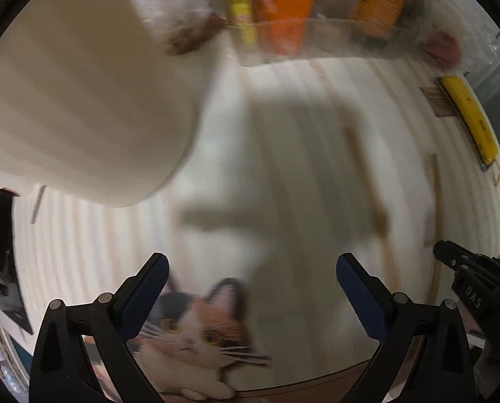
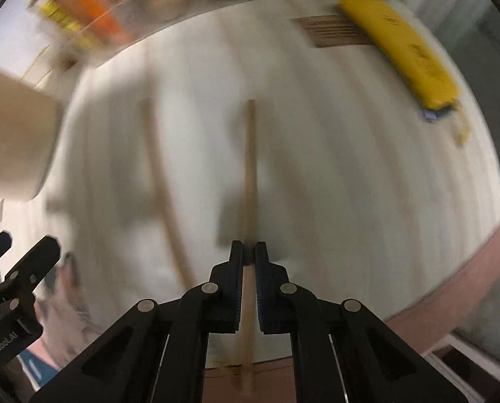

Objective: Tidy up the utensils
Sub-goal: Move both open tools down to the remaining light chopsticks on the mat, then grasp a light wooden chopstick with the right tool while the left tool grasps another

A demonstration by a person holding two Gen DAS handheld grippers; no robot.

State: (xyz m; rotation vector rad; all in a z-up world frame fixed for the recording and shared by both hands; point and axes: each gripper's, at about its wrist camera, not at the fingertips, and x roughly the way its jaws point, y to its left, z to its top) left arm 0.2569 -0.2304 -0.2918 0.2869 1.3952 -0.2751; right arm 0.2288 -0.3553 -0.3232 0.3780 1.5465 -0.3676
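Two wooden chopsticks lie on a pale striped mat [image 2: 350, 168]. My right gripper [image 2: 249, 252] points down at the mat and is shut on the nearer chopstick [image 2: 250, 168], which runs straight away from its jaws. The second chopstick [image 2: 162, 188] lies loose to its left. In the left wrist view both chopsticks [image 1: 367, 181] [image 1: 433, 201] show at the right, with the right gripper [image 1: 451, 255] over the outer one. My left gripper [image 1: 253, 268] hangs open above the mat with nothing between its fingers. A tall cream cylinder [image 1: 82, 100] stands at the left.
A cat picture [image 1: 196, 329] is printed at the mat's near edge. At the back stands a clear bin [image 1: 283, 50] with orange and yellow packets. A long yellow case [image 2: 401, 53] lies at the right beside a brown slatted piece [image 2: 334, 30]. The table edge [image 2: 451, 285] runs nearby.
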